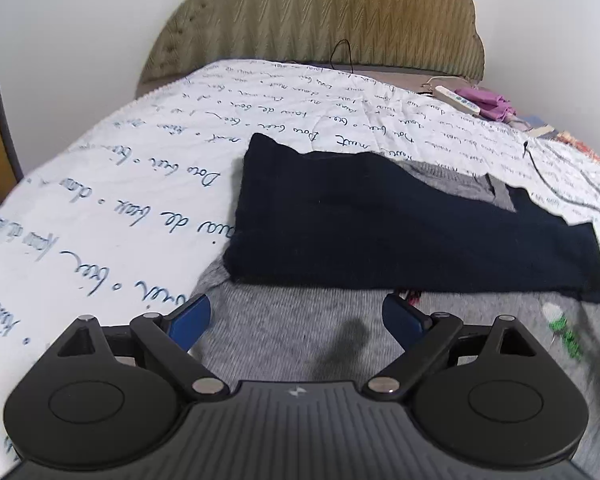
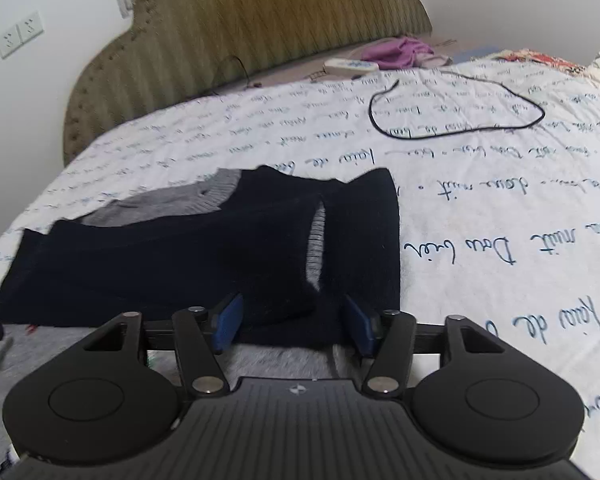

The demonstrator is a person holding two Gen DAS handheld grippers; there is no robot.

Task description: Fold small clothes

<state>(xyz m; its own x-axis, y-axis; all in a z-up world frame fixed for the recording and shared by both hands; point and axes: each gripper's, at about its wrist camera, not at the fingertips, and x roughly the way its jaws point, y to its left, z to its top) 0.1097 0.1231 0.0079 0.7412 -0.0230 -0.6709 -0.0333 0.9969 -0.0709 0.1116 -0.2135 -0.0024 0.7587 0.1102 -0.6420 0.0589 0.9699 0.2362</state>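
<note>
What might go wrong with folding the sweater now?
1. The navy sleeves lie folded across the grey sweater, and both grippers are open. The right gripper has a sleeve edge between its open fingers, so pulling away might drag it and undo the fold.
2. The black cable lies loose on the sheet nearby; a wide swing may snag it.
3. The left gripper hovers low over the grey knit and may bunch it.
</note>
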